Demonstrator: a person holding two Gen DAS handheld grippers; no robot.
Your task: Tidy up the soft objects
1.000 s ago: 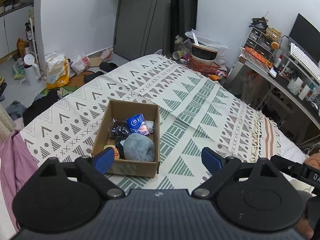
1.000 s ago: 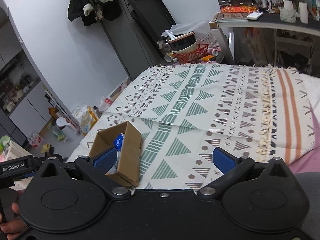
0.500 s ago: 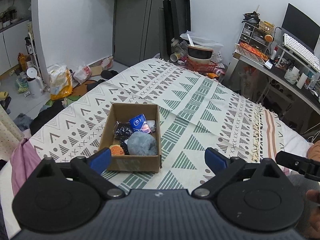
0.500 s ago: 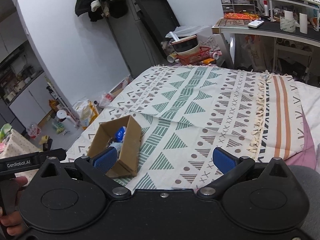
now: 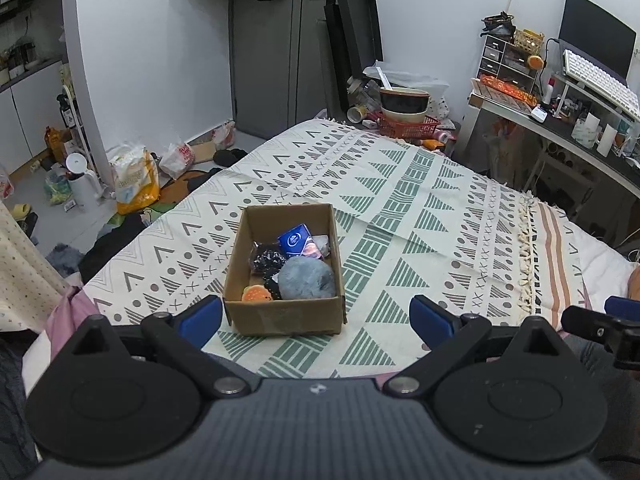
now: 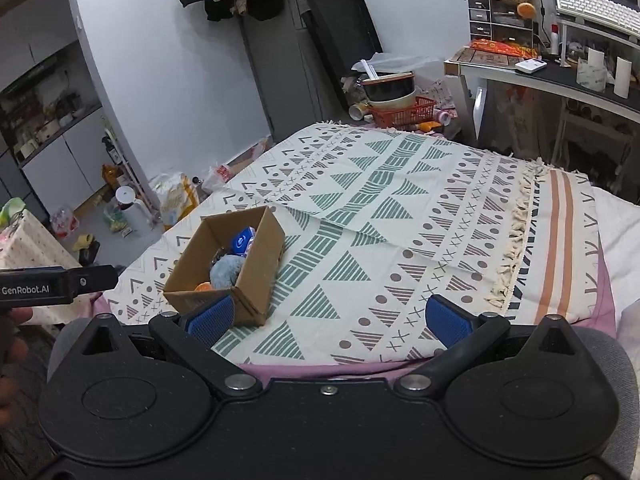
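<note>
The cardboard box point(image 5: 285, 276) of soft things sits left of centre near the blanket's point(image 5: 400, 208) near edge, bare cloth stretching right. Left gripper point(image 5: 316, 316) and right gripper point(image 6: 328, 314) gape wide, empty, now pulled farther back than before.

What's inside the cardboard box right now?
The cardboard box holds a grey fluffy ball, blue packet, black bundle and orange toy. Anything beneath them is hidden.

Both grippers, left point(image 5: 316, 316) and right point(image 6: 327, 319), have drawn back from the box point(image 5: 285, 272).
</note>
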